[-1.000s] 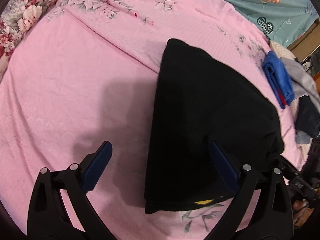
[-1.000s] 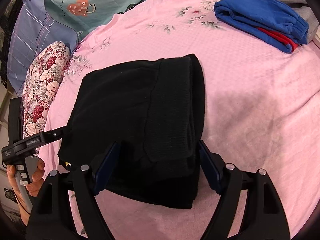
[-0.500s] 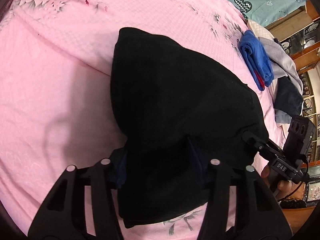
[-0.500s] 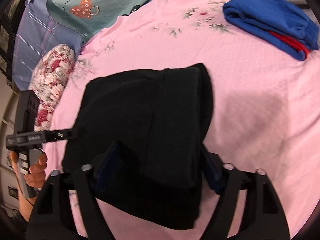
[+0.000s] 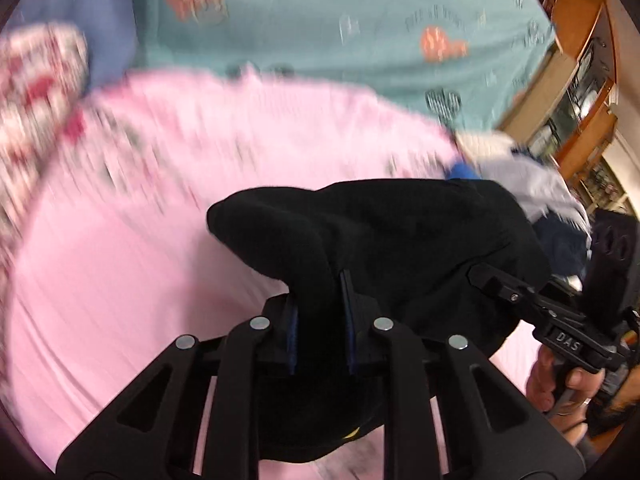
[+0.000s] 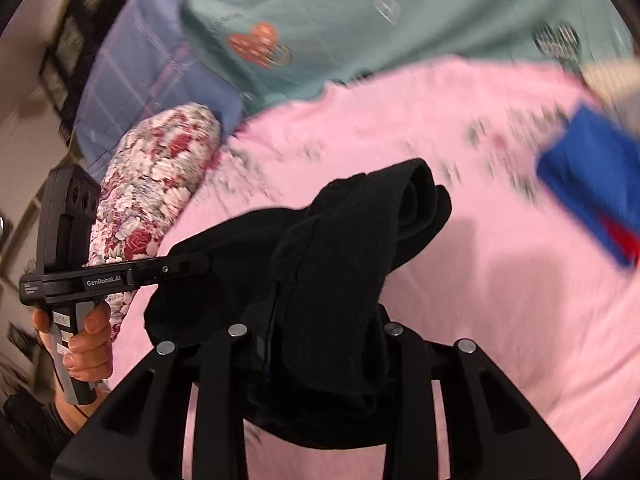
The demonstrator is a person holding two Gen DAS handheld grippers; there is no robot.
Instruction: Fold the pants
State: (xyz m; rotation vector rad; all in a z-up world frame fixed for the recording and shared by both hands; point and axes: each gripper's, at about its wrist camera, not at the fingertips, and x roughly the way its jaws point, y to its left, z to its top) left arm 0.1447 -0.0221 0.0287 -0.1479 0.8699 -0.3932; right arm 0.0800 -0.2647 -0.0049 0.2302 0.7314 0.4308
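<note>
Both grippers now clamp lifted pants (image 5: 400, 240).

Motion-blurred pink bedsheet (image 5: 120, 280) background

Matt black fleecy pants (image 5: 400, 240) over smooth pink cotton bedsheet (image 5: 120, 280).

Each camera sits just behind its own fingers and looks forward along them, low over the pink bedspread (image 5: 120, 272) toward the teal sheet (image 5: 340, 32) at the far side. The left wrist view is very close to the black pants (image 5: 400, 240) and faces slightly rightward, catching the right gripper (image 5: 476, 274) at its right edge. The right wrist view, equally close, catches the left gripper (image 6: 200, 265) at its left. Both views share the pants, the bedspread, the teal sheet and the floral pillow (image 6: 160, 184); the backgrounds are motion-blurred.
</note>
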